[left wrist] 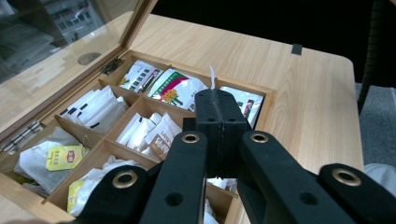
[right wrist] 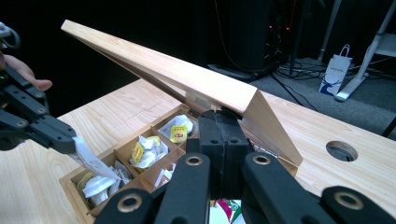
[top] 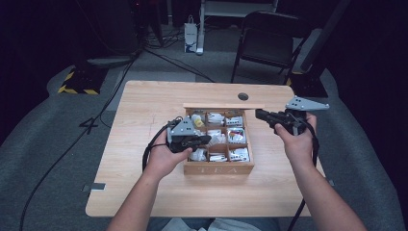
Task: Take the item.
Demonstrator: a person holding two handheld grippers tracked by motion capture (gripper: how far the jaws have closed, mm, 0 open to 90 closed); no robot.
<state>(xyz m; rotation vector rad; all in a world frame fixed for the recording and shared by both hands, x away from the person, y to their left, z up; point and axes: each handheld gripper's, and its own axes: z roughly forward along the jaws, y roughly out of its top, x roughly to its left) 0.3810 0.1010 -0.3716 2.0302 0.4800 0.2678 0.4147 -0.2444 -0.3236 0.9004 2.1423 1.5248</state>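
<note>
Your pale wood-grain surface [top: 144, 183] stands on grey carpet in a dark room, a black folding chair [top: 269, 43] behind it. Your left claw [left wrist: 219, 112] is clamped on a white paper tea sachet [right wrist: 91, 158] above the open wooden tea box [top: 219, 168]. Your right claw [right wrist: 222, 135] is closed empty beside the raised glass-paned lid [right wrist: 187, 81].

Each gripper is black, with two black jaws ending in block-shaped pads. In the left gripper [left wrist: 221, 122] view, brass-coloured rivets mark the linkage arms at 5, 6 and 7 o'clock; the right gripper [right wrist: 223, 135] shows the same. Each gripper [top: 192, 140] carries a grey three-cornered plate with small holes at 12 o'clock, and a black cable trails toward 6 o'clock. Forearms are unsleeved.
</note>
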